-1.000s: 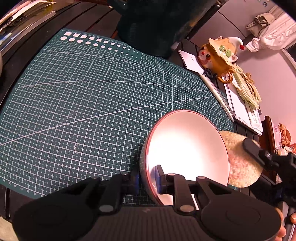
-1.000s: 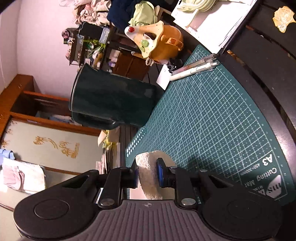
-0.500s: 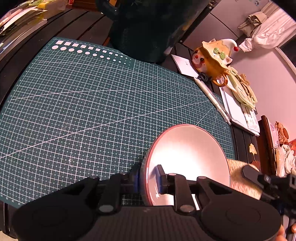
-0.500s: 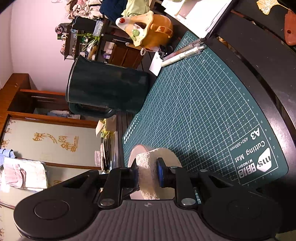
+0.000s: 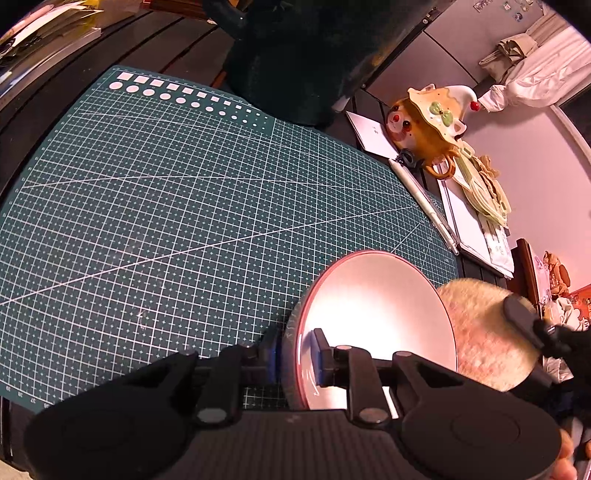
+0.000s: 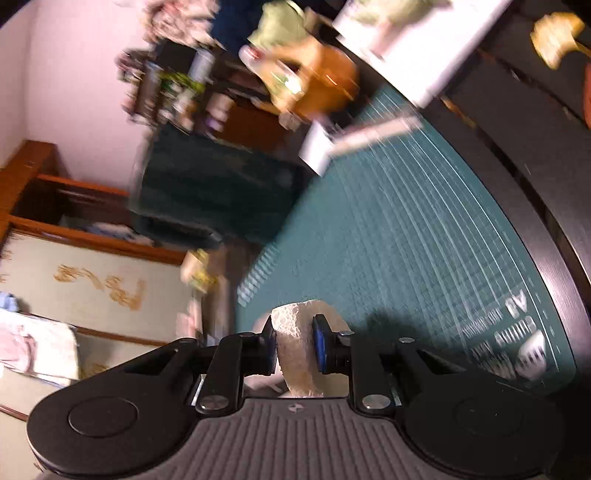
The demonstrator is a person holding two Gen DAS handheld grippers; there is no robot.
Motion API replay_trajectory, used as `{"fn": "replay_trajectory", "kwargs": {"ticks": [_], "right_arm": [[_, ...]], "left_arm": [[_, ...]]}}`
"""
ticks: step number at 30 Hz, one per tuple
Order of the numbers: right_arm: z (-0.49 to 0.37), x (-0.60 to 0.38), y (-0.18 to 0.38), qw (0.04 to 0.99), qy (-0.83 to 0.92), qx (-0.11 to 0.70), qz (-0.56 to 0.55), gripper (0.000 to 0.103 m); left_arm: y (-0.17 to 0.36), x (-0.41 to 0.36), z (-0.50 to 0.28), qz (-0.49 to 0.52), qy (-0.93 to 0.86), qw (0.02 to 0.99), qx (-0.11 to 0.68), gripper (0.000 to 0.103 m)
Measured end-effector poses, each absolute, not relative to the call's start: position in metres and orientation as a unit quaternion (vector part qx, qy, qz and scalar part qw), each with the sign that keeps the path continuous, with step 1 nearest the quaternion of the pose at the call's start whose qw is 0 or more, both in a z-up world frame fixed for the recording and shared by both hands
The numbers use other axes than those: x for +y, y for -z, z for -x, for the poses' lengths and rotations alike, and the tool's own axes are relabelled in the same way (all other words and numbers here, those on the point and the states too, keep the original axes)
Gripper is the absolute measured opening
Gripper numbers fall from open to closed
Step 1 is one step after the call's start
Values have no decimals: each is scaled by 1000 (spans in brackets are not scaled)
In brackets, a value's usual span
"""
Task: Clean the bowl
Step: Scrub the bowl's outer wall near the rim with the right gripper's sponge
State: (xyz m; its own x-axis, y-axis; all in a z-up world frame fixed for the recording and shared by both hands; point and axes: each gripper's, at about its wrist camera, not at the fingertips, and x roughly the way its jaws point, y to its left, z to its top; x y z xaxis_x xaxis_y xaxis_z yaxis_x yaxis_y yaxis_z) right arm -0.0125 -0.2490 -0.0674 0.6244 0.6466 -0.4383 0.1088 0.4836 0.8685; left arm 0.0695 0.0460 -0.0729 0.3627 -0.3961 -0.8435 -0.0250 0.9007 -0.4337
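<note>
A white bowl (image 5: pixel 380 314) with a red rim is tilted on its side above the green cutting mat (image 5: pixel 184 206). My left gripper (image 5: pixel 295 354) is shut on its rim, one pad inside and one outside. A round beige sponge (image 5: pixel 484 332) lies against the bowl's right edge, with my right gripper's fingers (image 5: pixel 521 314) clamped on it. In the right wrist view my right gripper (image 6: pixel 295 347) is shut on the sponge (image 6: pixel 295 354), and that picture is motion-blurred. The bowl's underside is hidden.
A large dark green jug (image 5: pixel 306 55) stands at the mat's far edge. A ceramic clown-faced pot (image 5: pixel 428 125), a pen (image 5: pixel 424 199) and papers (image 5: pixel 476 229) lie to the right of the mat. Books (image 5: pixel 48 26) are stacked at the far left.
The sponge dropped low behind the bowl's right side half a second ago, then came back up against its right rim. The right wrist view has swung and blurred. The bowl stayed gripped.
</note>
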Motion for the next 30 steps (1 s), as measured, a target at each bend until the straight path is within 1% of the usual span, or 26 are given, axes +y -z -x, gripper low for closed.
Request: {"fn": "replay_trajectory", "kwargs": {"ticks": [4,5,9,14,18,19,21,22,24,26,27,28,30], "right_arm": [[9,-246,82,748,-162,426,-483,20],[9,-249,81,740,-162,423,-497,20],[12,-253,70,755,-174,391,-498,20],[9,-246,82,745,-158,427,-487,20],[13,-254,63,760,-180,380,-496,20],[13,-253,65,760,-177,385,-493,20],[10,-245,80,750,-161,426,-480,20],[9,-245,81,747,-156,429,-484,20],[10,-248,74,751,-163,417,-485,20],[13,-254,63,762,-175,385,-491,20],[13,-254,63,762,-176,385,-490,20],[13,-253,66,761,-173,391,-488,20],[9,-245,83,746,-156,433,-481,20]], "left_arm": [[73,46,-70,192,115,803,553,18],[73,46,-70,191,115,803,553,18],[74,50,-72,188,115,803,554,18],[76,54,-73,191,115,802,554,18],[77,56,-74,188,115,803,554,18],[77,56,-75,189,115,802,554,18],[77,54,-75,191,115,802,554,18],[77,53,-74,191,115,802,554,18],[77,53,-74,189,115,803,554,18],[77,54,-74,188,115,803,554,18],[77,55,-74,189,115,803,554,18],[77,55,-73,190,115,802,554,18],[77,56,-73,193,115,801,554,18]]}}
